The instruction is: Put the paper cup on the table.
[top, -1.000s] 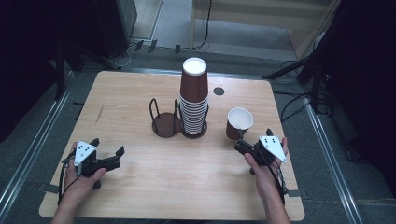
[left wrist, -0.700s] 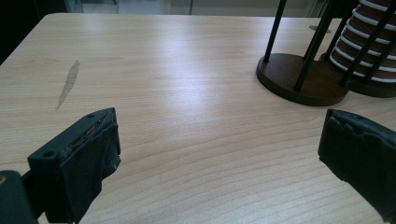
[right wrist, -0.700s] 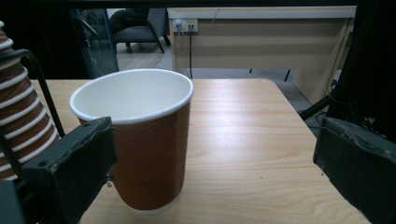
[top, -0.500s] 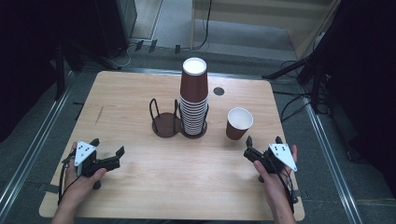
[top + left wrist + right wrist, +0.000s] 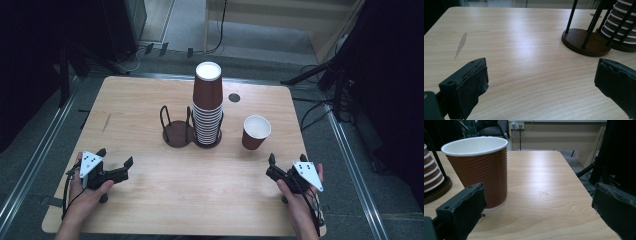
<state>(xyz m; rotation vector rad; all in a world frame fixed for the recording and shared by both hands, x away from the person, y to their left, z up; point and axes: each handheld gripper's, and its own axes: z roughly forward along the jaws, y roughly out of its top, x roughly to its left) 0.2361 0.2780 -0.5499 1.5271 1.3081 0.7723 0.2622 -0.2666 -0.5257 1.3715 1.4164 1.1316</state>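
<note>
A: Quick one. What have I got under the right gripper (image 5: 283,167)?

B: A single paper cup (image 5: 256,132), brown ribbed wall, white inside and white rim. It stands upright, mouth up, on the bench (image 5: 150,200), right of the middle, just ahead of my right gripper and apart from it. In the right gripper view the cup (image 5: 480,167) sits behind the left jaw, not between the jaws.

A: Jaws?

B: Both pairs spread wide, nothing in them. My left gripper (image 5: 114,165) rests low at the near left of the bench, well apart from the cup. Its own view shows bare wood between the jaws and a pale scuff mark (image 5: 461,45) on the board.

A: Other cups?

B: A tall stack of cups (image 5: 207,107), same brown with white rims, upside down in a dark holder with wire uprights, near the bench middle. Beside it on the left, touching or nearly so, a second holder (image 5: 177,131), round dark base, thin black uprights, no cups in it. The single cup is near the stack, to its right, not touching.

A: Any print, logo, label?

B: None that I can read on the cup or the stack. The grey plates on the grippers carry small dark dots, no writing. A small dark round spot (image 5: 234,97) lies on the bench behind the stack.
</note>
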